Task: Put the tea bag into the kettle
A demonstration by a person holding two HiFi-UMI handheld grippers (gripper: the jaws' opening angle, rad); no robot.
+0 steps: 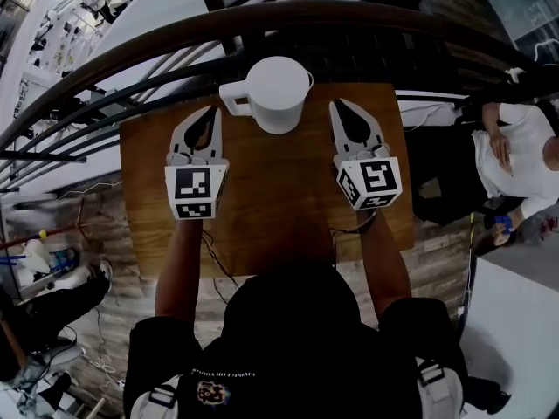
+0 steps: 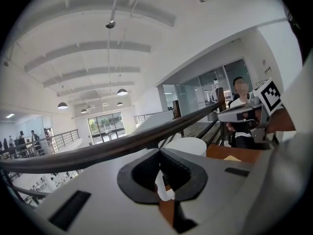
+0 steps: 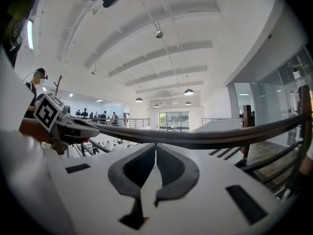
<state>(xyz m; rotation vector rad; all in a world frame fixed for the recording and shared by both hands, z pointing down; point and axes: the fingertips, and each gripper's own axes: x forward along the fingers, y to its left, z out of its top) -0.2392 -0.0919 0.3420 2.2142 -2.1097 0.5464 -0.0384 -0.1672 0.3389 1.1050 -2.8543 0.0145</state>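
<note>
Left gripper (image 1: pixel 212 112): here we are on the left of the wooden worktop (image 1: pixel 279 208), nose pointing away from us towards the far edge. Its marker cube (image 1: pixel 196 190) sits at the near end.
Left jaws: closed right up in the left gripper view, tips meeting, and nothing gripped. Only a sliver of white kettle and brown worktop shows through the gap behind the pads.
Right gripper (image 1: pixel 337 106): mirrored on the right side of the worktop, also aimed at the far edge.
Right jaws: shut tip to tip in the right gripper view, and empty.
Kettle (image 1: pixel 278 92): white, upright, at the middle of the far edge. It stands between our two grippers and apart from both, handle turned to the left.
Tea bag: we cannot pick it out in the head view. The left gripper view shows a small yellowish flat piece (image 2: pixel 232 157) lying on the worktop just right of the kettle, and we cannot tell for sure that this is it.
Railing (image 1: pixel 306 16): a dark curved handrail runs just beyond the kettle.
Bystander: a person in a white top (image 1: pixel 515 151) sits off to the right of the worktop.
</note>
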